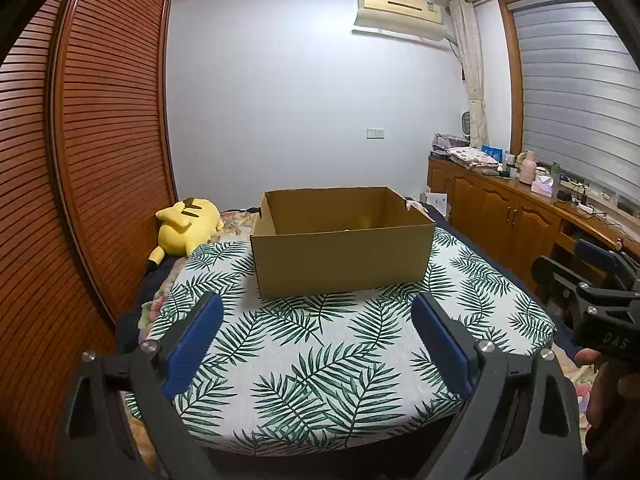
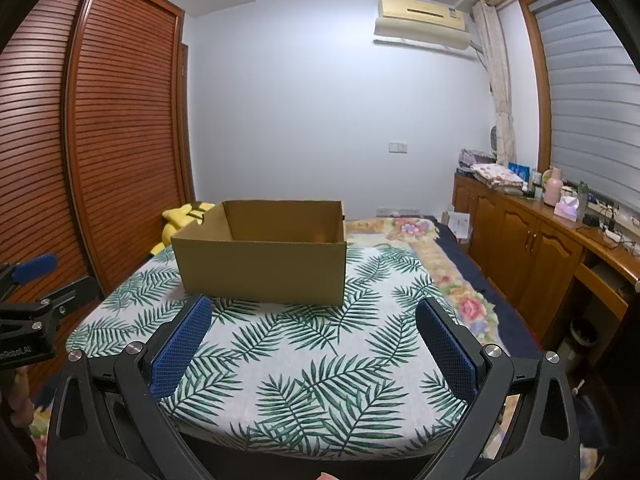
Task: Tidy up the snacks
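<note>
An open brown cardboard box (image 1: pixel 340 258) (image 2: pixel 260 268) stands on a white cloth printed with green leaves (image 1: pixel 320 360) (image 2: pixel 312 360), spread over a bed. Its inside is mostly hidden; only a pale edge of something shows over the rim. My left gripper (image 1: pixel 318 312) is open and holds nothing, hovering over the cloth just short of the box. My right gripper (image 2: pixel 314 316) is likewise open and empty, in front of the box's right half. Each gripper appears at the edge of the other's view. No loose snacks lie on the cloth.
A yellow plush toy (image 1: pixel 186 226) lies left of the box against a slatted wooden wardrobe (image 1: pixel 92 152). Wooden cabinets (image 2: pixel 532 252) with clutter on top run along the right wall under a window. A floral blanket (image 2: pixel 448 276) covers the bed on the right.
</note>
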A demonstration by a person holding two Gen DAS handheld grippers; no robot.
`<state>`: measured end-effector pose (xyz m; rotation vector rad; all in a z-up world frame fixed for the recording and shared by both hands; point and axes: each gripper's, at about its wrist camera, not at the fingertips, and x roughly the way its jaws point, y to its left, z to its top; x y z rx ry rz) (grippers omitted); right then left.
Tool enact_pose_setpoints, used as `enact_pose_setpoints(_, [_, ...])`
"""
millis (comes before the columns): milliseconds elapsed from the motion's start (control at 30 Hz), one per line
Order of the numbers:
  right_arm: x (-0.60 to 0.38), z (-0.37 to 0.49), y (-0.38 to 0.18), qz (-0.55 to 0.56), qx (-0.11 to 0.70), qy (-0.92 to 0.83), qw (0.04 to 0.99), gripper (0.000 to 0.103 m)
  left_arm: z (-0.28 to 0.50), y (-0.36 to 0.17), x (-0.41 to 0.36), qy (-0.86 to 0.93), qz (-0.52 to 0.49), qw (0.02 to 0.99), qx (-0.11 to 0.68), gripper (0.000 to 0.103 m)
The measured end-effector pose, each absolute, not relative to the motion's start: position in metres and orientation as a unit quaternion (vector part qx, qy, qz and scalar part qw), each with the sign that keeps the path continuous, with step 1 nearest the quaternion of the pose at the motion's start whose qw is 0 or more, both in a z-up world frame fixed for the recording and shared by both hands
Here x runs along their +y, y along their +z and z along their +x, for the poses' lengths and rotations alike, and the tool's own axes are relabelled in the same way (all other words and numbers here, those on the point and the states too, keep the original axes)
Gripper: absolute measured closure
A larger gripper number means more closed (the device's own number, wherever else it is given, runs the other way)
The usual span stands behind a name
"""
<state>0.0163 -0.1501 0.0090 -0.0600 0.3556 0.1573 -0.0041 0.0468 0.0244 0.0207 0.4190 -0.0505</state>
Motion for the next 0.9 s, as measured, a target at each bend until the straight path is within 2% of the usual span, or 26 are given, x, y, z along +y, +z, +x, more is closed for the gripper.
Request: enact_pose_setpoints(900, [-0.1492,0.0137,0.0064,-0.030,0.176,0.078,0.981,0.000,-0.0034,0.0222,0.0488,-0.023,0.009,0.977,0.210,0.006])
